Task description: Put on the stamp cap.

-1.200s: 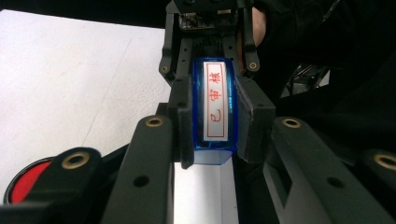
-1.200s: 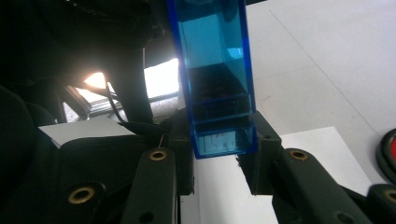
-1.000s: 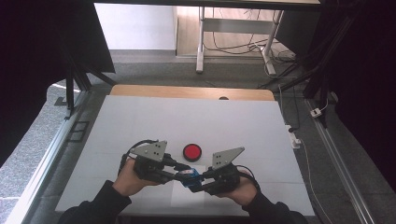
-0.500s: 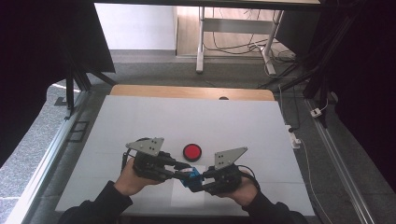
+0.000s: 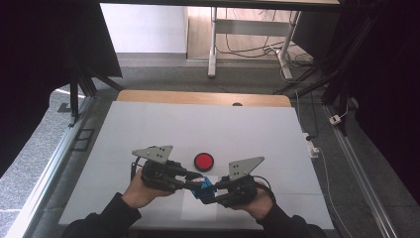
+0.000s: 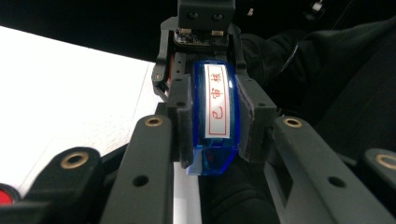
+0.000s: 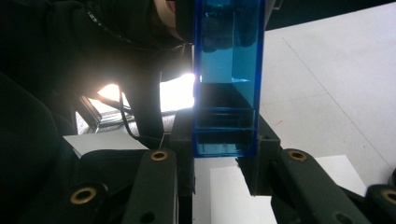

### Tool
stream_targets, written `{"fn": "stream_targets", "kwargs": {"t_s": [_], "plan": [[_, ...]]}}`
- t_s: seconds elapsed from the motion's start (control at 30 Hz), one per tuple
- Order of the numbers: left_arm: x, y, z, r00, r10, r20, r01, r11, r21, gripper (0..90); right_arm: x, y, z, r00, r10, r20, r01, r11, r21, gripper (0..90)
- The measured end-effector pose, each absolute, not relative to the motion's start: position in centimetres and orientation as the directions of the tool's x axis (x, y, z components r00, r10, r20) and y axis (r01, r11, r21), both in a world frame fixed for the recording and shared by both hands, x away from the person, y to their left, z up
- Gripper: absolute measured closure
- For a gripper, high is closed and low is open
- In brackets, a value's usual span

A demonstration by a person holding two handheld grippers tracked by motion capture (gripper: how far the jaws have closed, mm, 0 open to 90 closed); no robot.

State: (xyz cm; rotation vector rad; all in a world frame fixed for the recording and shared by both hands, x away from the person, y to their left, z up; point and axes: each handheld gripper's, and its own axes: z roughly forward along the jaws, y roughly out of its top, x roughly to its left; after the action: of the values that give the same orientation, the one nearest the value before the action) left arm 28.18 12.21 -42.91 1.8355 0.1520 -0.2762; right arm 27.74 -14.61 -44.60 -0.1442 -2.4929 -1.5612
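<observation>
Small translucent blue plastic stamp with a white label of red characters (image 6: 217,100) looks light, rigid, smooth-sided, so likely slippery; best held on its flat long sides, with padded jaws square to them. Left tool (image 5: 190,182) at 9 o'clock of the stamp, jaws closed onto its end, pads flat against both sides in the left gripper view. Stamp (image 5: 203,188) sits bridged between both tools, above the white surface (image 5: 148,129), with a round red ink pad (image 5: 203,160) just at 12 o'clock. Right tool (image 5: 212,191) at 3 o'clock, jaws clamped on the opposite end (image 7: 226,126).
</observation>
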Motion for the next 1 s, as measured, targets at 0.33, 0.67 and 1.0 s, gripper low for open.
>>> {"fn": "stream_targets", "kwargs": {"t_s": [0.33,0.67,1.0], "plan": [[27.9,12.0,-42.1,0.977,0.005,-0.214,0.204,-0.328,0.922,70.8,27.9,-14.6,-44.8,-0.974,0.0,0.228,0.205,0.438,0.875,68.2],[27.9,12.2,-41.9,0.979,0.052,-0.198,0.204,-0.344,0.916,70.8,28.0,-14.8,-44.7,-0.974,0.059,0.218,0.223,0.429,0.875,56.9],[27.9,12.7,-41.5,0.977,0.117,-0.177,0.208,-0.36,0.909,70.8,28.0,-15.4,-44.8,-0.971,0.135,0.199,0.238,0.437,0.867,50.4]]}}
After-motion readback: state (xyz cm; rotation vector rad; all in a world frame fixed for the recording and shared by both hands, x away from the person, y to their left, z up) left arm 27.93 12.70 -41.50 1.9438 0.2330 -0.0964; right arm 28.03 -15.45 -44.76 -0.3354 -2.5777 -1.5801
